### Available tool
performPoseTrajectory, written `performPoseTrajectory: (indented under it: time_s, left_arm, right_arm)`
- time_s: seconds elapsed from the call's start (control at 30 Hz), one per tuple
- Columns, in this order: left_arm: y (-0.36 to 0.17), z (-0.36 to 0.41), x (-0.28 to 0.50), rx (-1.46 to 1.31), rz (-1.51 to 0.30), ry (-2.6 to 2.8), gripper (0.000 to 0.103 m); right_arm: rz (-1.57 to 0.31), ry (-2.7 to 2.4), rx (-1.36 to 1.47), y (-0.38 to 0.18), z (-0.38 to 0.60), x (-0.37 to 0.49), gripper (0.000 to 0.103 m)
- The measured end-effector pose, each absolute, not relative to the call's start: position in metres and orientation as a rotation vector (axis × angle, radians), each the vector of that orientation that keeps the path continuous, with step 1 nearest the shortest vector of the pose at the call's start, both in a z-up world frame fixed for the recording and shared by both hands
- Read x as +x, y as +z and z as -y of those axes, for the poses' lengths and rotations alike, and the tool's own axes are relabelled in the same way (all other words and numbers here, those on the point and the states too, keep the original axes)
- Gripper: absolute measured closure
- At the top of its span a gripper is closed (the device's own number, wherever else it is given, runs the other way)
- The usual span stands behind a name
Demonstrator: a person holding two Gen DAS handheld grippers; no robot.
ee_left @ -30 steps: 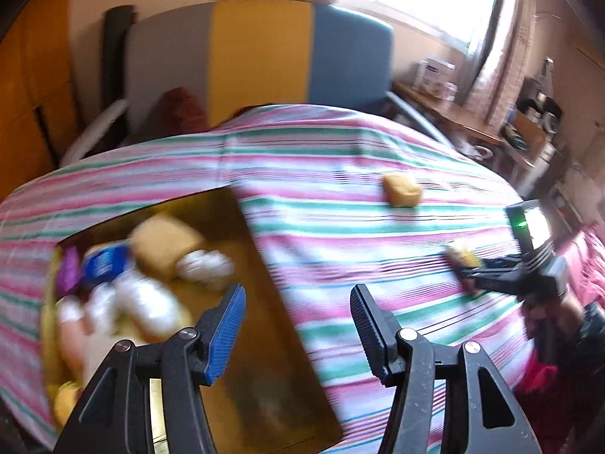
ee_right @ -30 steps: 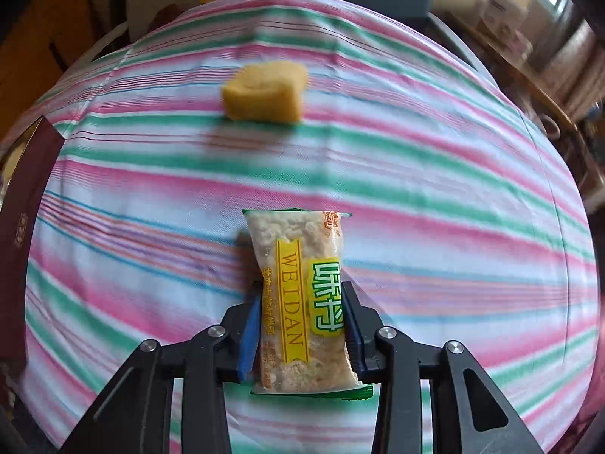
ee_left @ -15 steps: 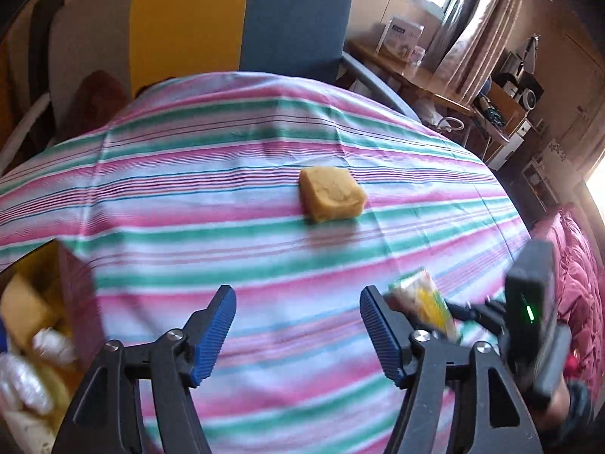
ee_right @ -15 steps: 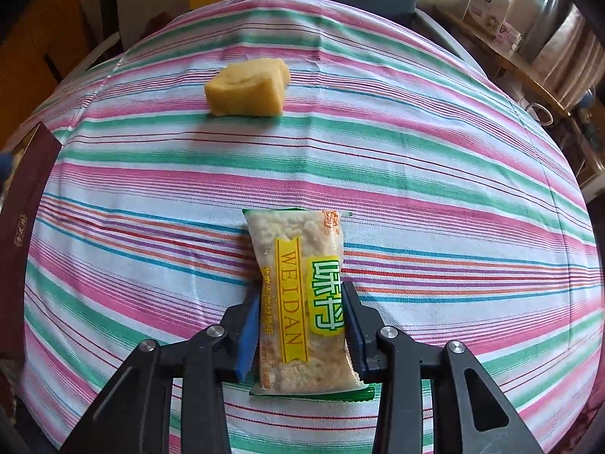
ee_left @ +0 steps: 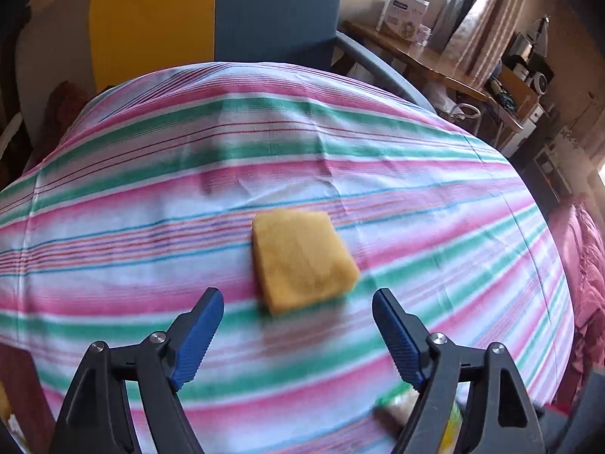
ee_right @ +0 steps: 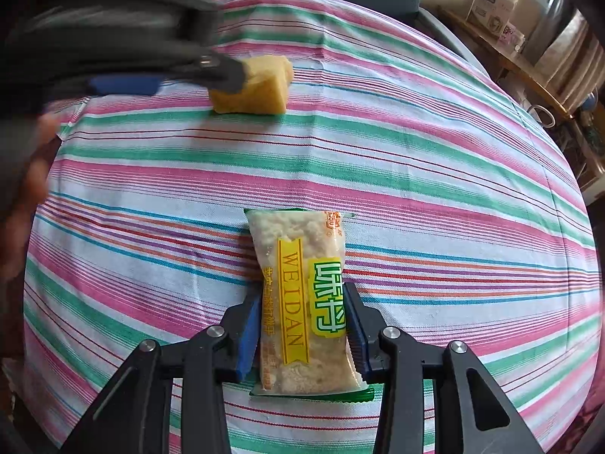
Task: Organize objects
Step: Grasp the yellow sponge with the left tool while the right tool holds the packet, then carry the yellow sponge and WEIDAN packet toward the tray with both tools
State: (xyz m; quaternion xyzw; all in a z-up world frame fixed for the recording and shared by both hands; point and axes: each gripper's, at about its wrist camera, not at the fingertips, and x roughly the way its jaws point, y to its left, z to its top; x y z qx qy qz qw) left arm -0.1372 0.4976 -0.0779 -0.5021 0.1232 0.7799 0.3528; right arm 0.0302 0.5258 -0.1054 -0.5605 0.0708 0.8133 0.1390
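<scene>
Two items remain on the worktop [ee_right: 435, 174]: right tongs [ee_right: 302, 325] grip the snack packet [ee_right: 302, 295]; left tongs [ee_left: 298, 325], just opened wide and empty, seemingly approach the yellow block [ee_left: 302, 257] mid-frame.

Surface [ee_right: 416, 174] carries two items: snack packet [ee_right: 302, 302] at near edge, cake piece [ee_left: 302, 261] farther in, well apart. In right wrist view, cake piece sits up and left of packet. Packet lies lengthwise between jaws of right gripper [ee_right: 302, 325], pads touching both long sides. Left gripper [ee_left: 298, 325] just short of cake piece, jaws spread, nothing between them. Chair [ee_left: 211, 19] behind far edge of surface. Side desk [ee_left: 435, 64] at right rear, box [ee_left: 406, 15] on it.
</scene>
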Motion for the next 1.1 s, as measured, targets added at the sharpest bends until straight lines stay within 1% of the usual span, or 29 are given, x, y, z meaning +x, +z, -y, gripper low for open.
performPoseTrajectory:
  time_s: [0.2, 0.23, 0.27, 0.3, 0.33, 0.4, 0.47, 0.67, 0.83, 0.97, 1.1]
  left_arm:
    - [-0.092, -0.528, -0.151, -1.283, -0.372, 2.031, 0.021]
    - [-0.098, -0.532, -0.155, -1.297, -0.382, 2.03, 0.022]
    - [-0.102, -0.532, -0.156, -1.31, -0.389, 2.03, 0.026]
    - [-0.108, -0.53, -0.159, -1.334, -0.381, 2.024, 0.039]
    - [-0.108, -0.526, -0.158, -1.314, -0.361, 2.016, 0.043]
    - [-0.107, -0.516, -0.153, -1.298, -0.339, 2.009, 0.046]
    - [-0.105, -0.503, -0.146, -1.284, -0.36, 2.034, 0.047]
    - [-0.103, -0.44, -0.119, -1.294, -0.312, 2.108, 0.047]
    - [-0.1, -0.391, -0.081, -1.256, -0.338, 2.183, 0.047]
    - [-0.099, -0.359, -0.043, -1.184, -0.359, 2.249, 0.047]
    - [-0.101, -0.346, -0.02, -1.102, -0.361, 2.289, 0.047]
  right_arm:
    - [-0.189, 2.348, -1.621, -0.106, -0.526, 0.03, 0.06]
    - [-0.187, 2.348, -1.621, -0.105, -0.526, 0.03, 0.06]
    - [-0.183, 2.348, -1.621, -0.105, -0.526, 0.03, 0.06]
    - [-0.177, 2.35, -1.62, -0.105, -0.525, 0.03, 0.06]
    - [-0.174, 2.354, -1.62, -0.105, -0.525, 0.03, 0.06]
    - [-0.172, 2.36, -1.618, -0.105, -0.525, 0.031, 0.06]
    - [-0.162, 2.367, -1.615, -0.105, -0.524, 0.032, 0.061]
    - [-0.151, 2.384, -1.613, -0.106, -0.524, 0.035, 0.06]
    - [-0.133, 2.397, -1.605, -0.106, -0.525, 0.037, 0.059]
    - [-0.101, 2.412, -1.593, -0.106, -0.521, 0.037, 0.059]
    - [-0.067, 2.426, -1.571, -0.113, -0.523, 0.028, 0.059]
